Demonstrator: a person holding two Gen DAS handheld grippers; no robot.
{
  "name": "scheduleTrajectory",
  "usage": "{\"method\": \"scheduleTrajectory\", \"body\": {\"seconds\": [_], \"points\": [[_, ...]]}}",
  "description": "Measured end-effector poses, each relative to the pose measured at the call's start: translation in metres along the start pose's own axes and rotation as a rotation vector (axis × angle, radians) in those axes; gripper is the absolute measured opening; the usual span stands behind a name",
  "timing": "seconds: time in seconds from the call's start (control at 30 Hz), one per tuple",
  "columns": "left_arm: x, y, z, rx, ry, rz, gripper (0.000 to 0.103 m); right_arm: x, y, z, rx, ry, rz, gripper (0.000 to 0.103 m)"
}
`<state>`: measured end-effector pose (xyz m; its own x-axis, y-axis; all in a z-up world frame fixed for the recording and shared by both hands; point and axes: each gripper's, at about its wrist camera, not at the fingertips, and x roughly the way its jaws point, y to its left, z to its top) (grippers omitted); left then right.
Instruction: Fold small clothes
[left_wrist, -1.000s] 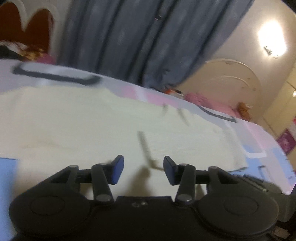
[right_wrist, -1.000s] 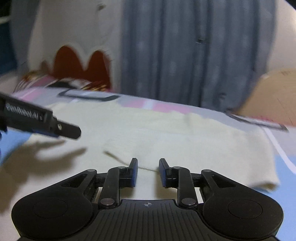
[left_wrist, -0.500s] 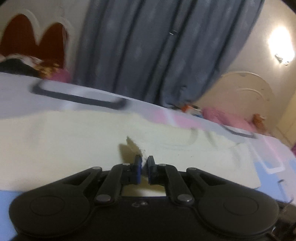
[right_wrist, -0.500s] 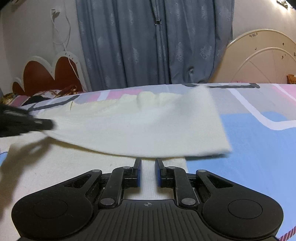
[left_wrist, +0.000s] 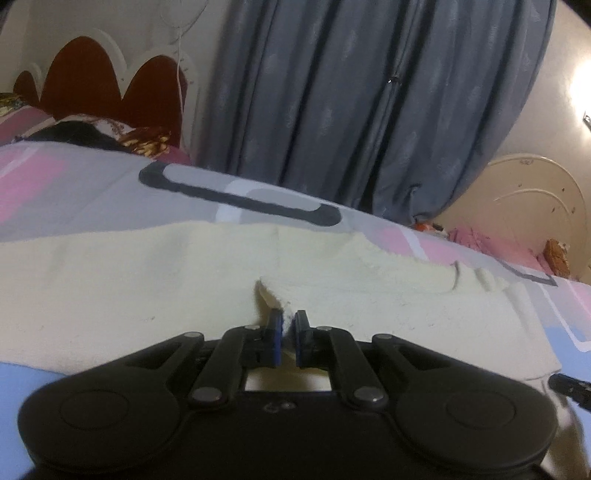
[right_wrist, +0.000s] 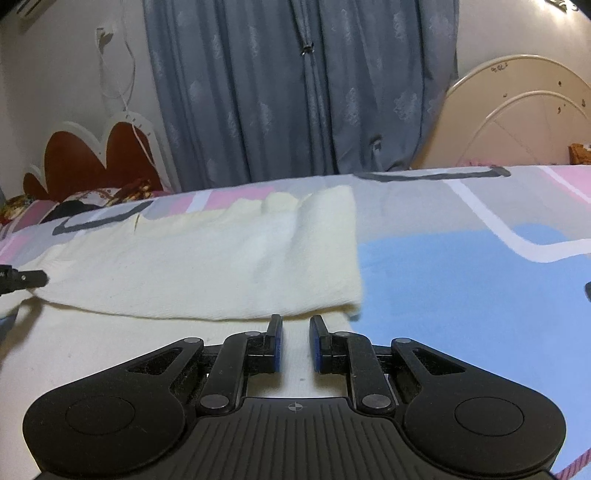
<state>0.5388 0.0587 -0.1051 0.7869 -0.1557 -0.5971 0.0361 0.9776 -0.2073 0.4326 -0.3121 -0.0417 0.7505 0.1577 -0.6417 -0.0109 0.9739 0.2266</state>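
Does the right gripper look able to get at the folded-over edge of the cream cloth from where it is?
Probably yes: the right gripper sits just short of the cream cloth's folded edge, with nothing between them.

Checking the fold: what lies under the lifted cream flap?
Under the cream garment's raised flap, its own lower layer shows; beneath that, the bedsheet is covered.

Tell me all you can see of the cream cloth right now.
The cream cloth is pale yellow and looks like soft, slightly fuzzy knit. It lies on the bedspread, partly folded: an upper layer is doubled over a lower one, its edge crossing the right wrist view. The left gripper is shut on a raised peak of it. Cloth also lies between the right gripper fingers.
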Motion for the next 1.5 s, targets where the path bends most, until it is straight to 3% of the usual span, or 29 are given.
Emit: {"method": "scheduleTrajectory", "body": {"seconds": [0.17, 0.33, 0.43, 0.5, 0.57, 0.77, 0.87, 0.93, 1.0, 1.1, 1.13, 1.2, 1.27, 1.33, 1.4, 1.5], "points": [[0.008, 0.001, -0.006, 0.031, 0.038, 0.006, 0.006, -0.003, -0.007, 0.005, 0.011, -0.003, -0.011, 0.016], [0.011, 0.001, -0.013, 0.055, 0.031, 0.017, 0.007, -0.014, 0.0, 0.014, -0.019, -0.091, 0.018, 0.016], [0.009, 0.002, -0.014, 0.066, 0.027, 0.031, 0.013, 0.022, -0.002, 0.012, -0.048, 0.025, -0.057, 0.016], [0.001, 0.009, -0.009, 0.039, 0.016, 0.06, 0.021, 0.023, -0.01, 0.017, -0.002, 0.018, -0.071, 0.016], [-0.014, 0.01, -0.004, 0.016, -0.053, 0.129, 0.019, 0.013, -0.007, 0.024, -0.011, -0.023, -0.094, 0.016], [0.012, -0.062, 0.006, 0.199, -0.038, -0.007, 0.034, 0.046, 0.023, 0.049, -0.069, -0.056, 0.027, 0.016], [0.037, -0.058, 0.008, 0.122, 0.035, -0.008, 0.027, 0.07, 0.037, 0.055, -0.108, -0.048, 0.049, 0.016], [0.043, -0.046, 0.005, 0.088, 0.04, -0.009, 0.028, 0.085, 0.038, 0.056, -0.125, -0.023, 0.066, 0.016], [0.042, -0.039, 0.003, 0.107, 0.036, -0.007, 0.026, 0.099, 0.029, 0.057, -0.156, -0.016, 0.025, 0.016], [0.039, -0.033, 0.001, 0.118, 0.031, -0.007, 0.026, 0.114, -0.016, 0.067, 0.015, -0.031, -0.11, 0.015], [0.039, -0.033, 0.002, 0.117, 0.029, -0.007, 0.026, 0.118, -0.029, 0.071, 0.066, -0.028, -0.126, 0.009], [0.04, -0.037, -0.001, 0.13, 0.021, 0.005, 0.026, 0.122, -0.03, 0.076, 0.037, -0.017, -0.125, 0.008], [0.039, -0.041, 0.0, 0.142, 0.018, 0.016, 0.026, 0.123, -0.023, 0.075, -0.04, -0.006, -0.143, 0.008], [0.029, -0.045, 0.002, 0.157, 0.006, 0.024, 0.029, 0.113, -0.023, 0.076, -0.041, 0.001, -0.134, 0.008], [0.012, -0.047, 0.0, 0.174, -0.041, 0.013, 0.032, 0.087, -0.023, 0.071, -0.036, -0.042, -0.096, 0.008], [0.009, -0.06, -0.015, 0.228, -0.014, -0.011, 0.032, 0.061, -0.012, 0.053, -0.084, -0.044, -0.036, 0.008]]}}
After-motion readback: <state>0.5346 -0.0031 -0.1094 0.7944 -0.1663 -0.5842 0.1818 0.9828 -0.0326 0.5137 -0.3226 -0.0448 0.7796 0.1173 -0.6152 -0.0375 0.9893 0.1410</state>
